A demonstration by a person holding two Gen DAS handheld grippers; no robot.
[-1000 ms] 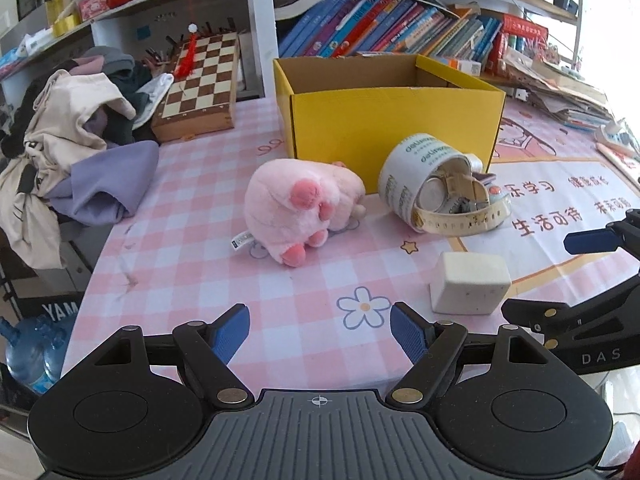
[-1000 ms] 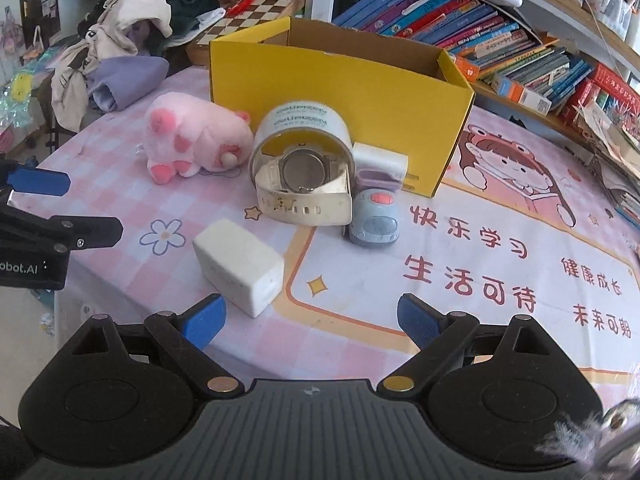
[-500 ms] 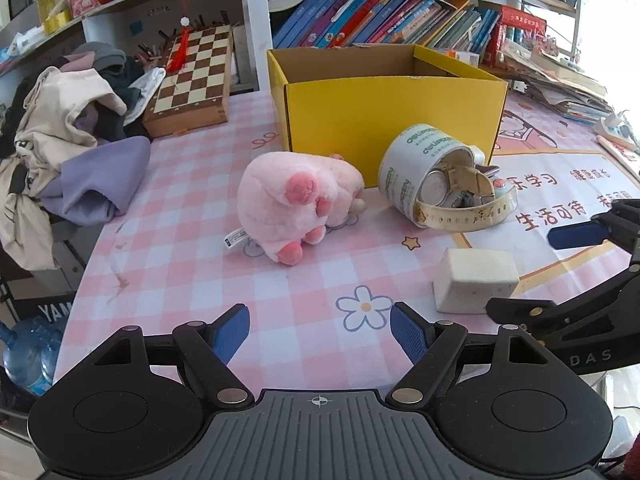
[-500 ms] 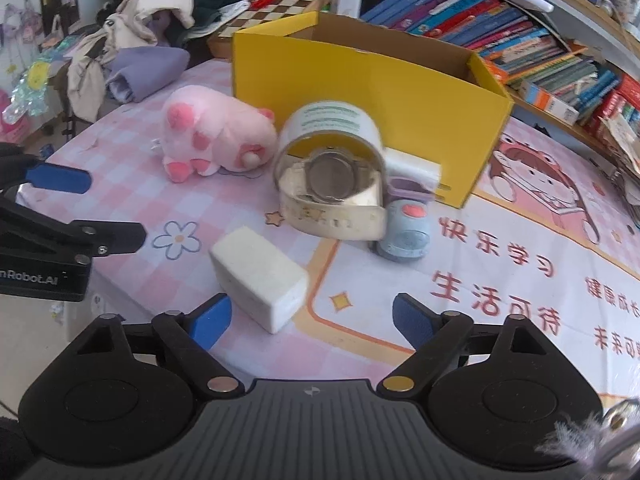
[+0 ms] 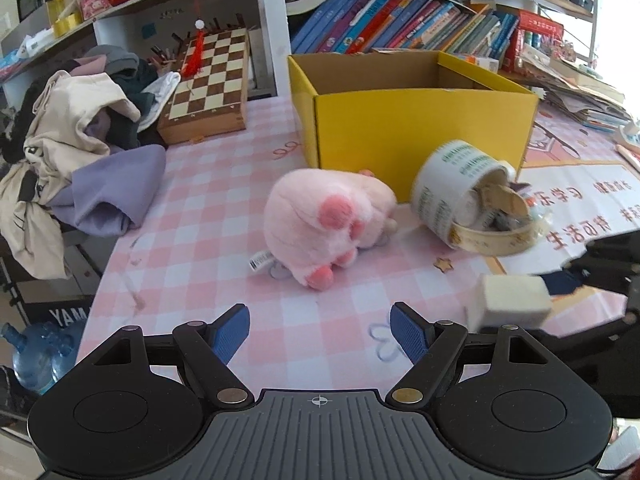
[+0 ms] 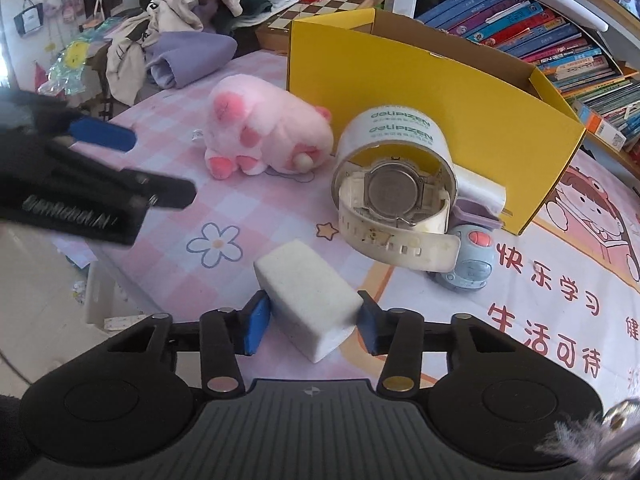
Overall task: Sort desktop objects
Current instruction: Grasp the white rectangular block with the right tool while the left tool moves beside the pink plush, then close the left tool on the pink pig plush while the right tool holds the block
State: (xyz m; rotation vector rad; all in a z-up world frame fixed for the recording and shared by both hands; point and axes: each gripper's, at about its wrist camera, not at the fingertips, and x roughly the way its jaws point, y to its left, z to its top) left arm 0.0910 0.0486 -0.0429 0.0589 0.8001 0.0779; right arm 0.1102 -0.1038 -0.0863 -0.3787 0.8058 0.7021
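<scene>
My right gripper (image 6: pixel 314 320) is shut on a white foam block (image 6: pixel 308 298), both blue pads against its sides; the block also shows in the left wrist view (image 5: pixel 508 304). My left gripper (image 5: pixel 320 334) is open and empty, a short way in front of the pink plush toy (image 5: pixel 326 220). Behind the plush stands the open yellow box (image 5: pixel 416 120). A white tape roll (image 6: pixel 394 156) lies on its side with a white watch (image 6: pixel 394 216) in its opening. A small grey-blue toy car (image 6: pixel 468 260) sits beside them.
A heap of clothes (image 5: pixel 76 148) lies at the table's left edge, a chessboard box (image 5: pixel 208 84) behind it. Bookshelves (image 5: pixel 420 28) line the back. A printed mat (image 6: pixel 560 288) covers the table's right part. A water bottle (image 5: pixel 36 360) stands on the floor at the left.
My right gripper has moved forward and closed on the white foam block. My left gripper has moved closer to the pink plush toy and stays open.
</scene>
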